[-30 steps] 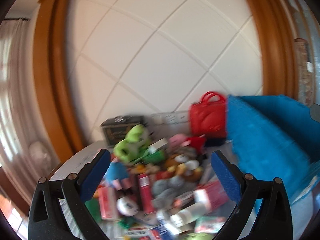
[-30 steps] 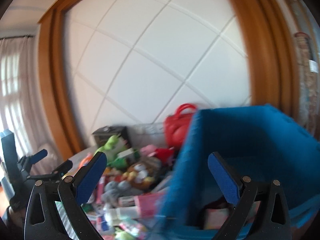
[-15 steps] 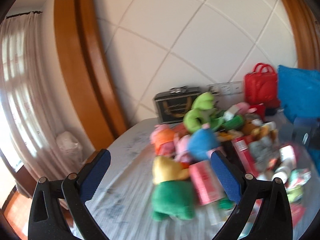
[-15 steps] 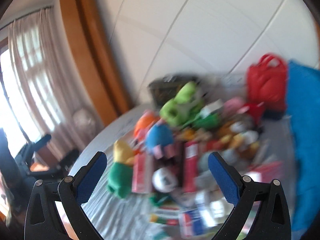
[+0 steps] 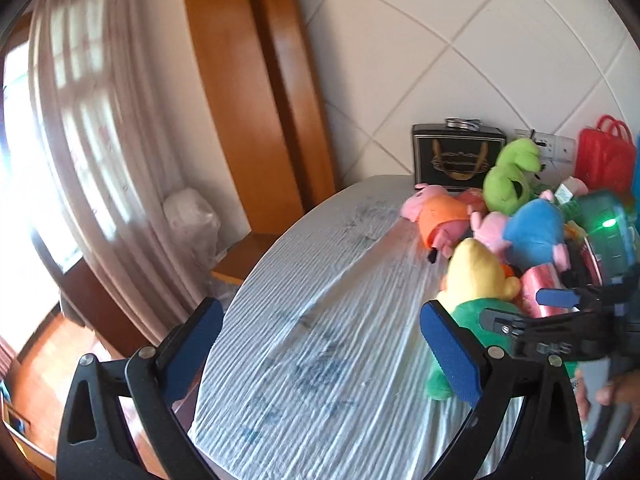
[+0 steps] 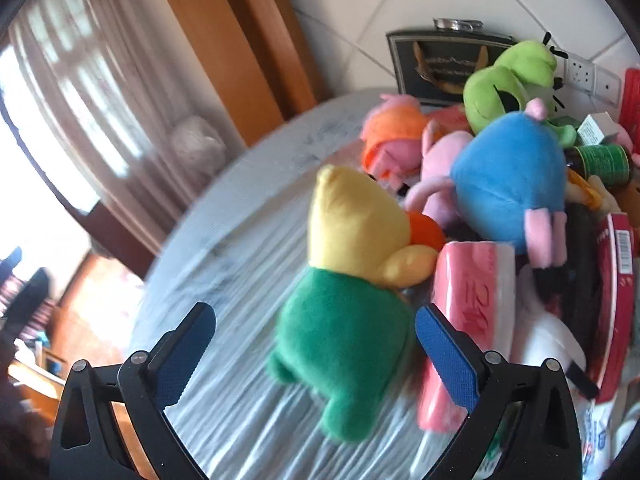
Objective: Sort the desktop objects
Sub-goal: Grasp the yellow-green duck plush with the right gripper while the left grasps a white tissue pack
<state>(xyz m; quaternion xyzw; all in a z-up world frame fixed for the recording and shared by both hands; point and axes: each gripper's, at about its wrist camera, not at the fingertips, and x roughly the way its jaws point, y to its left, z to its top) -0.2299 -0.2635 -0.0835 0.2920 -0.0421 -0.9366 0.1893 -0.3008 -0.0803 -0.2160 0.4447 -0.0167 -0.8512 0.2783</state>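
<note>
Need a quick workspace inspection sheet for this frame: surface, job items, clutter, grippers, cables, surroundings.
Surface: round table under a wrinkled pale cloth.
Job's things: yellow-and-green plush, blue plush, lime green plush, pink pack, piled together at the table's right.
Clutter: black tin and red bag by the wall.
Grippers: left gripper and right gripper both open, empty.
Cables: nothing seen.
Surroundings: tiled wall, wooden frame, curtain.

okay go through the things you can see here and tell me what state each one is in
left hand-held gripper: open, empty
right hand-held gripper: open, empty
yellow and green plush: lying on the table
blue plush: lying on the pile
black tin: upright, lid shut
</note>
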